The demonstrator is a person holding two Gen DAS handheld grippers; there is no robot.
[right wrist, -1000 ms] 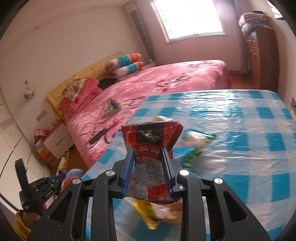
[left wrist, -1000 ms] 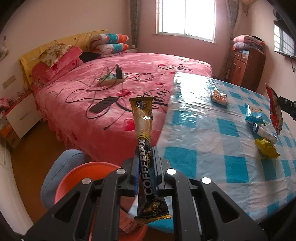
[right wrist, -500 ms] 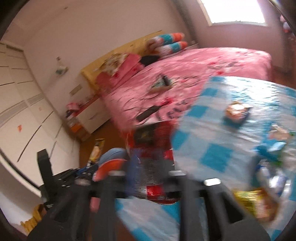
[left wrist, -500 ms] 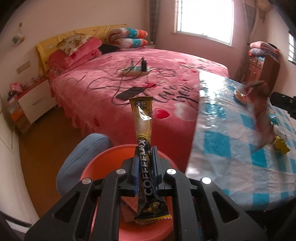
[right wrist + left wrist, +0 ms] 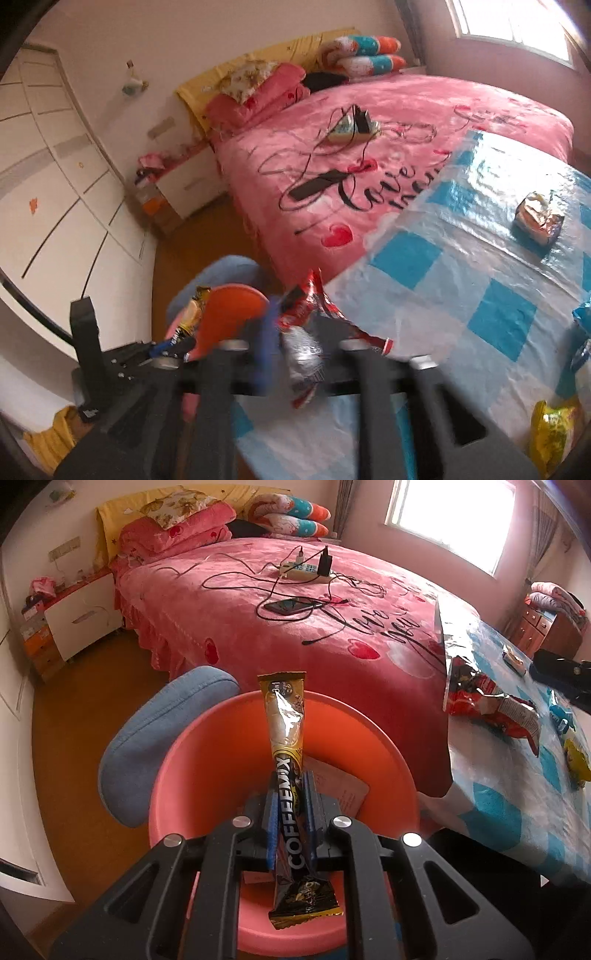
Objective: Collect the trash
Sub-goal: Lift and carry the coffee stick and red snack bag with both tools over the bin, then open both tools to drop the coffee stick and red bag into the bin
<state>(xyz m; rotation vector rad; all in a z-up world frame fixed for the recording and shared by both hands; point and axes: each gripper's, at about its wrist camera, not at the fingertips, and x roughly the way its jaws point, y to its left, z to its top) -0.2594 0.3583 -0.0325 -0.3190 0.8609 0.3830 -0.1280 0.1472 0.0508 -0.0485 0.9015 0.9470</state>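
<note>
Both grippers now hang over the orange basin (image 5: 207, 760), left jaws clenching the coffee sachet (image 5: 287, 760), right jaws opening around the red wrapper (image 5: 310, 332).

Right hand-held gripper (image 5: 295, 354) opening, red snack bag (image 5: 306, 332) slipping free.

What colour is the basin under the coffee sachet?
Orange-red. The basin shows best in the left wrist view, beneath the coffee sachet.

In the right wrist view the right gripper (image 5: 301, 354) and the red snack wrapper (image 5: 310, 332) between its opening jaws are smeared by motion blur; its print is unreadable. At the right edge, a yellow wrapper (image 5: 554, 428) and a blue wrapper (image 5: 583, 317) are cut off. The left gripper (image 5: 291, 823) hides part of the orange basin (image 5: 207, 775).
</note>
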